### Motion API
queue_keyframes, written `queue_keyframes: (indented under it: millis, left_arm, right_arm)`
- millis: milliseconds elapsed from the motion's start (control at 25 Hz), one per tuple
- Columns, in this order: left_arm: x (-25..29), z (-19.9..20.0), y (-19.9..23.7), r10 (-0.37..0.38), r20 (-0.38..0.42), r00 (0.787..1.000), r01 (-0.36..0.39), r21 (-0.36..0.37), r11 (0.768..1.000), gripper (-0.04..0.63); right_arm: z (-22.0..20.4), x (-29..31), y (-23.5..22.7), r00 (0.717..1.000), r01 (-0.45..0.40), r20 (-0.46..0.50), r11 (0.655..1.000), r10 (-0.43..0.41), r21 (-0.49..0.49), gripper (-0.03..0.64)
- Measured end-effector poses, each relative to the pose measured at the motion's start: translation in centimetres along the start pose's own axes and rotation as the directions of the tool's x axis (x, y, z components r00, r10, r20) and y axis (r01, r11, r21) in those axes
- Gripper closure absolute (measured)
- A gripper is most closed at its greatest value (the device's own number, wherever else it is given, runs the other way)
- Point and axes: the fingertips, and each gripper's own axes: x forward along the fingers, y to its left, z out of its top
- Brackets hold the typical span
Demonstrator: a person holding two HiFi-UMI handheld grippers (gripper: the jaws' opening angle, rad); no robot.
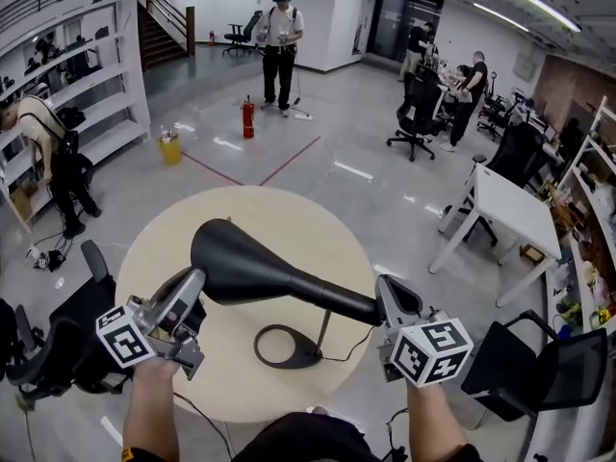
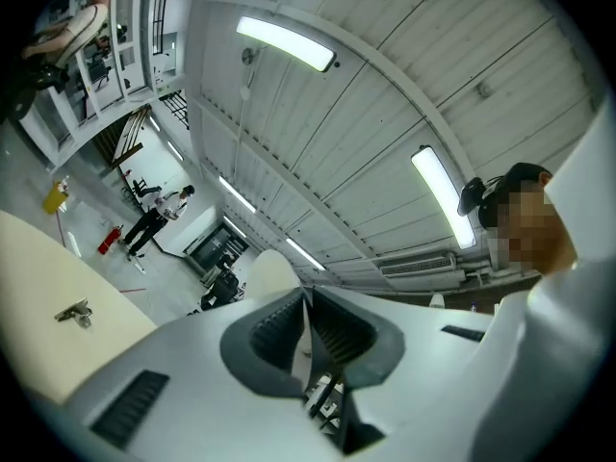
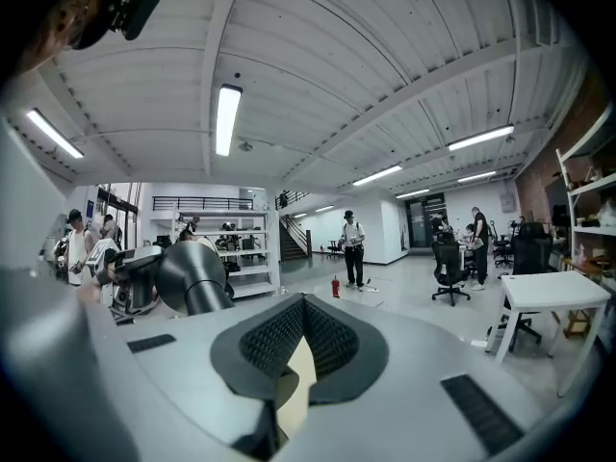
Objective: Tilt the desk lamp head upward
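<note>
**While desk lamp [image 1: 287, 346] stands on round table [image 1: 289, 210], both jaw pairs sit narrow**

Left gripper [image 1: 195, 282] rests at the lower edge of the black lamp head [image 1: 236, 253], jaw tips meeting, nothing seen between them. Right gripper [image 1: 390, 296] sits beside the lamp arm [image 1: 327, 298] at its low end, jaws together.

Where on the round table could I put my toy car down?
Free: the far part of the table, beyond the lamp head. Crowded: the near side, around the lamp base and its cable.
</note>
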Motion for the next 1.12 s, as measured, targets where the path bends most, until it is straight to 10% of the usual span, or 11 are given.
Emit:
queue_keyframes:
  millis: [440, 1120]
  left_arm:
    - [3.9, 2.2, -5.0, -0.075, -0.022, 0.997, 0.077, 0.114, 0.991, 0.529]
    - [7.8, 3.6, -10.8, -0.107, -0.086, 0.991, 0.126, 0.259, 0.958, 0.537]
  right_arm:
    - [-3.8, -0.6, -2.4, 0.999, 0.043, 0.005, 0.990, -0.044, 0.131, 0.601]
    - [-8.2, 0.6, -1.1, 0.991, 0.074, -0.115, 0.994, -0.064, 0.080, 0.601]
